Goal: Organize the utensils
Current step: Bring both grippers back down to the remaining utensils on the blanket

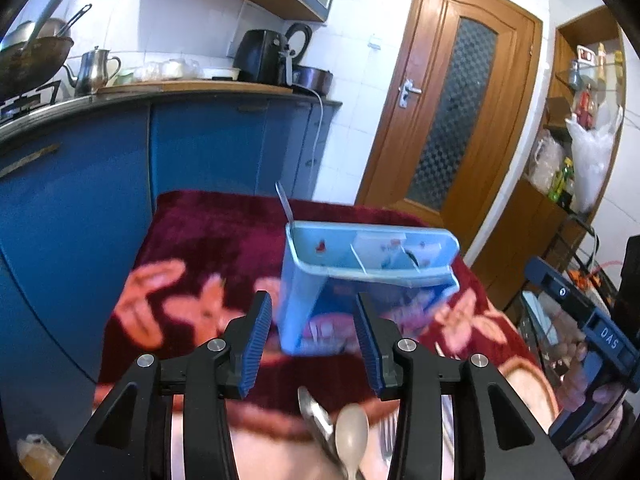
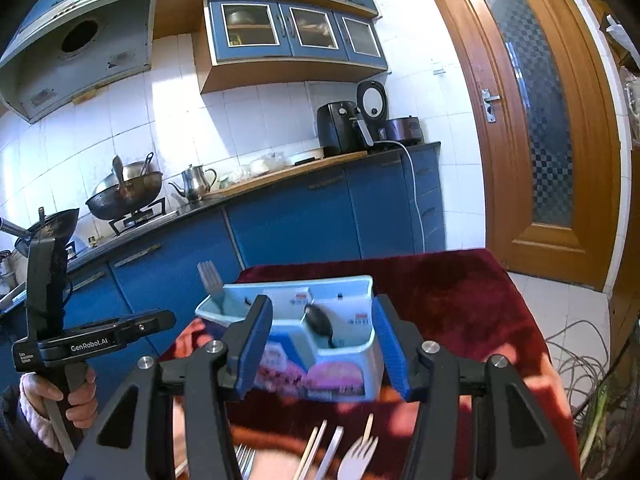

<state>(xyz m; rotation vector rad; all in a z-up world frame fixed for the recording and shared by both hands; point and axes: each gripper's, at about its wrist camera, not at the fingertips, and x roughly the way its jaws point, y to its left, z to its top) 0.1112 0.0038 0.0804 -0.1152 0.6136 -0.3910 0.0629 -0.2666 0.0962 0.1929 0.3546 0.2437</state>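
Light-blue caddy, divided, blurry; fork upright inside. Both grippers' jaws open, empty.

A table draped in dark red floral cloth bears a pale blue plastic utensil caddy and loose forks.

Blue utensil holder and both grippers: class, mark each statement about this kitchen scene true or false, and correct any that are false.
1. The blue utensil holder stands on a dark red floral cloth. True.
2. The right gripper is shut on a fork. False: it is open and holds nothing.
3. A fork stands upright in the holder's end compartment. True.
4. The left gripper grips a spoon. False: it is open; the spoon lies below it.
5. The wooden door is open. False: it is closed.
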